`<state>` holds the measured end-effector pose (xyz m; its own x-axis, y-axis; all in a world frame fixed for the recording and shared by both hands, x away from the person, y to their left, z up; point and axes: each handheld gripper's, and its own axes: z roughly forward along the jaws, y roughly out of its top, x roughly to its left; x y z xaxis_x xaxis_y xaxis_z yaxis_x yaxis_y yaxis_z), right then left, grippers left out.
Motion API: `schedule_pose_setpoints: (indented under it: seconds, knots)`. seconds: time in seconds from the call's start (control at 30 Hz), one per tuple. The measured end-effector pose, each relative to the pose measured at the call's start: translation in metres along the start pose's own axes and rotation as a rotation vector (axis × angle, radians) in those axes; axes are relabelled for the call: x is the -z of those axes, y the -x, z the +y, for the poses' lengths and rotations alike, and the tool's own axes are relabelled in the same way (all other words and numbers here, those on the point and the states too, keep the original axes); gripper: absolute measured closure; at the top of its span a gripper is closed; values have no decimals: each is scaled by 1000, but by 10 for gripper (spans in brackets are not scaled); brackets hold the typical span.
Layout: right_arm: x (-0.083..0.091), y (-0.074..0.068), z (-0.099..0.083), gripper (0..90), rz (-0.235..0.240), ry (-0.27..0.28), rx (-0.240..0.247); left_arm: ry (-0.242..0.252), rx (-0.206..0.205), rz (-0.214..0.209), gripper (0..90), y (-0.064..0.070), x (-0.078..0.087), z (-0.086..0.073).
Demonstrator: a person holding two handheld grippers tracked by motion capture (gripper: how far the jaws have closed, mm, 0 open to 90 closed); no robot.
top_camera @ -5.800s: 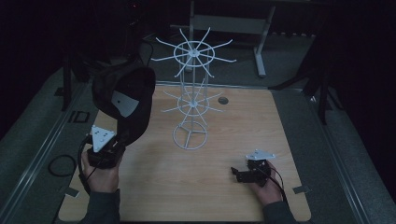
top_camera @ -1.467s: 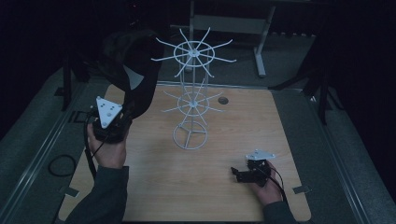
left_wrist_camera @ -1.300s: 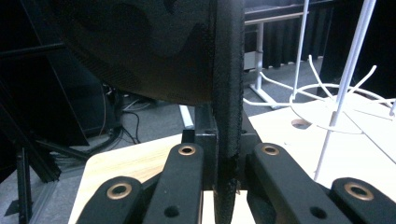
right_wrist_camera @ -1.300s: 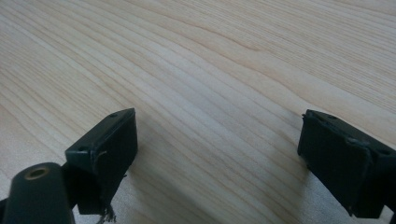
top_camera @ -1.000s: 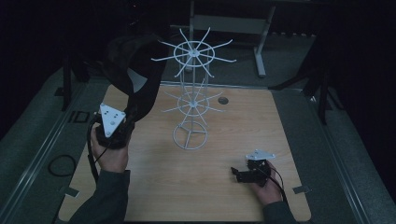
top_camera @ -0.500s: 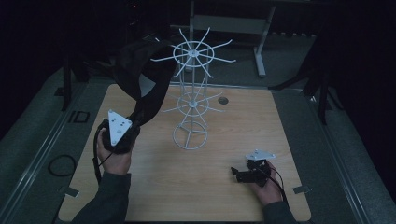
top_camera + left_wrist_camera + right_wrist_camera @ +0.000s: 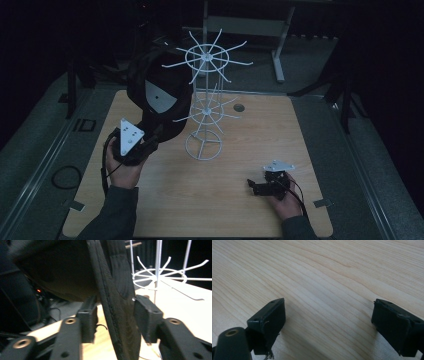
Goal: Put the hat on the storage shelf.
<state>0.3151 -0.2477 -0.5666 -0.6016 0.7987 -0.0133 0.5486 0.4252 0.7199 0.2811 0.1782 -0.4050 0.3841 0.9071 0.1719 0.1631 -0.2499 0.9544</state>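
A black cap [image 7: 167, 117] hangs in the air just left of a white wire rack [image 7: 202, 100] with radiating hooks at two levels. My left gripper [image 7: 152, 137] is shut on the cap's brim from below; the cap's open inside with its pale label faces the camera. In the left gripper view the brim [image 7: 117, 302] stands edge-on between the two pads [image 7: 87, 317], with the rack's [image 7: 160, 277] hooks close behind it. My right gripper [image 7: 255, 187] rests low on the table at the front right, open, with bare wood [image 7: 324, 277] between its jaws.
The wooden table [image 7: 250, 135] carries the rack's ring base near its middle. A small round hole [image 7: 239, 107] lies behind the rack. Dark floor, metal rails and a stand's legs surround the table.
My left gripper has carried the cap to the right, from the table's left edge to right beside the rack. The right gripper has stayed still.
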Motion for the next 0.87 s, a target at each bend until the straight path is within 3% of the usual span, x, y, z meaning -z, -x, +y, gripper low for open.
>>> schedule_pose_setpoints:
  seconds: [0.27,0.43,0.63,0.73,0.87]
  knots:
    - [0,0,0,118,0,-1,-1,-18,46,-22,386,-5,0,-1]
    - [0,0,0,118,0,0,-1,4,108,-10,297,-12,6,1]
    - [0,0,0,119,0,0,-3,16,156,-46,267,-19,15,1]
    - [0,0,0,119,0,0,-3,-17,167,-101,268,-20,18,-1]
    - [0,0,0,119,0,-1,-2,-30,172,-117,271,-18,20,-3]
